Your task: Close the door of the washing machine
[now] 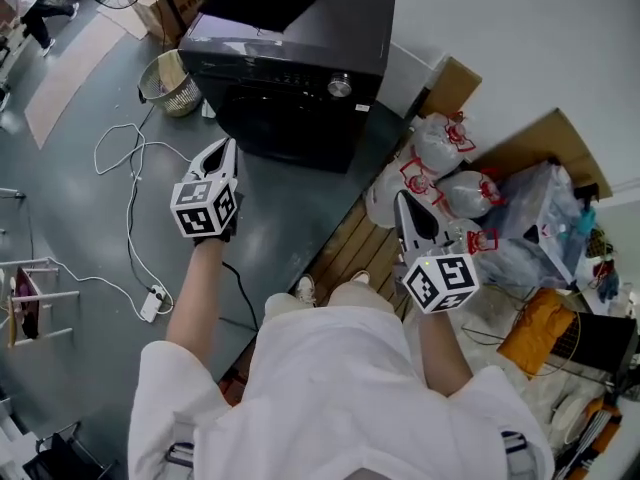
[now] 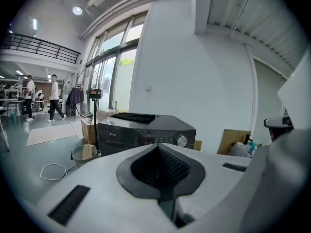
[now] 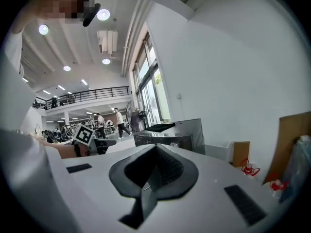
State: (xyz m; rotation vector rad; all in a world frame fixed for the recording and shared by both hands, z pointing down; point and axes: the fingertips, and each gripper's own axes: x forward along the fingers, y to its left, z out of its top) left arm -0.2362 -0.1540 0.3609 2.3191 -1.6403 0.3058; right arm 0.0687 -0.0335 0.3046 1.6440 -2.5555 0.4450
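A black washing machine [image 1: 290, 58] stands on the grey floor by the white wall, with a silver knob on its control strip. Its dark front door [image 1: 285, 128] looks flush with the body. My left gripper [image 1: 222, 153] is held up in the air in front of the machine, pointing at it, shut and with nothing in its jaws. My right gripper [image 1: 405, 206] hovers further right, over the white bags, also shut and holding nothing. The machine [image 2: 146, 130] shows beyond the closed jaws in the left gripper view, and the machine [image 3: 170, 137] again in the right gripper view.
A wicker basket [image 1: 170, 83] sits left of the machine. A white cable [image 1: 130, 208] runs across the floor to a power strip [image 1: 152, 303]. Tied plastic bags [image 1: 440, 168] and cardboard [image 1: 450, 88] crowd the right side. Wooden boards [image 1: 350, 248] lie under the person's feet. People [image 2: 53, 103] walk far off.
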